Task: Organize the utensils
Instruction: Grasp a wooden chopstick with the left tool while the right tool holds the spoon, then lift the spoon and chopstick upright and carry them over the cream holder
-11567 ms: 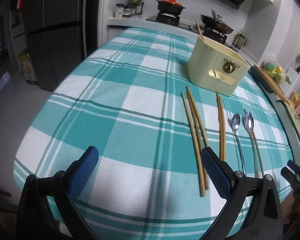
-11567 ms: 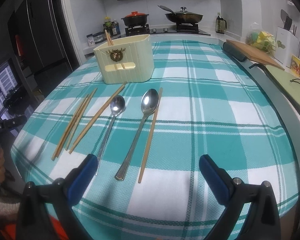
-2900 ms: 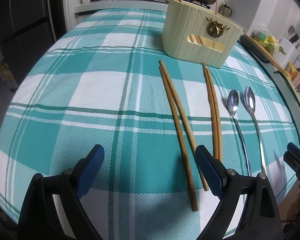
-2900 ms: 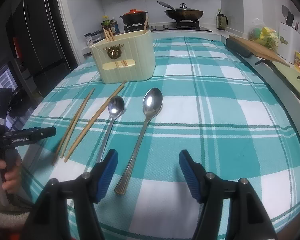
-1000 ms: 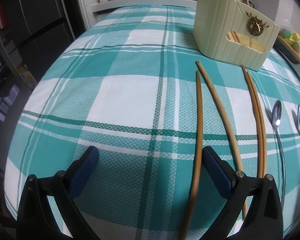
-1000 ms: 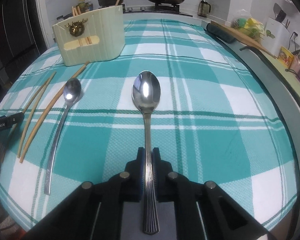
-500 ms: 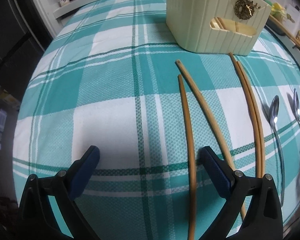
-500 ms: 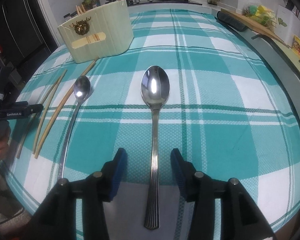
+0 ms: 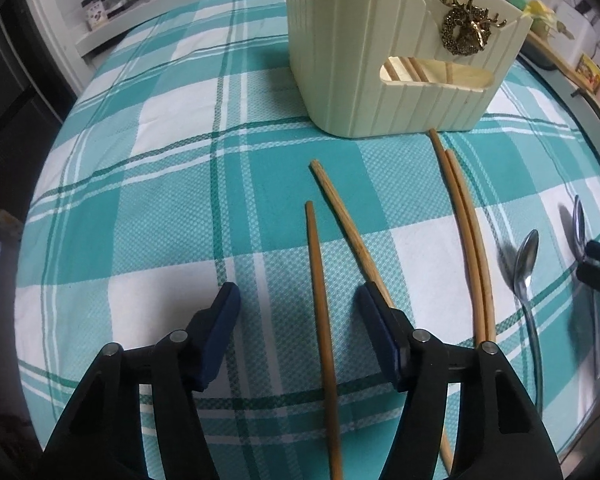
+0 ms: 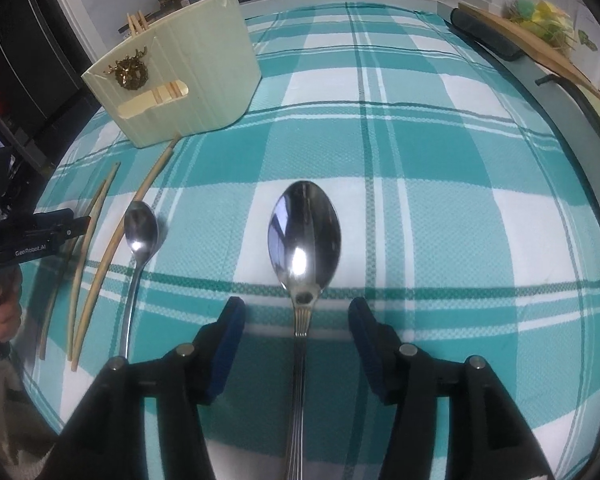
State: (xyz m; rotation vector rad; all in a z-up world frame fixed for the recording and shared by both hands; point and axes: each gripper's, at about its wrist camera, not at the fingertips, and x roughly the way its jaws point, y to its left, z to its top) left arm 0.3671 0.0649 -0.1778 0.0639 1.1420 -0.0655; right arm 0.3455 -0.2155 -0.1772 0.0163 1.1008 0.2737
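My left gripper (image 9: 298, 296) hangs over the checked tablecloth, its jaws closing around a single wooden chopstick (image 9: 318, 280) without touching it. A second chopstick (image 9: 348, 224) runs under its right finger, and a pair of chopsticks (image 9: 466, 224) lies further right. Behind them stands the cream utensil holder (image 9: 380, 60) with several chopsticks in it. My right gripper (image 10: 297, 306) straddles the neck of the large spoon (image 10: 304, 232), its jaws opening and clear of the handle. The small spoon (image 10: 140, 232) lies to its left.
The holder (image 10: 188, 72) stands at the far left in the right wrist view. A wooden board (image 10: 532, 40) and a dark roll lie on the counter beyond the table's right edge. A hand with the other gripper (image 10: 40, 236) is at the left edge.
My left gripper moved toward the holder and its jaws narrowed around one chopstick. My right gripper let go of the large spoon's handle, opened, and moved forward toward the bowl.
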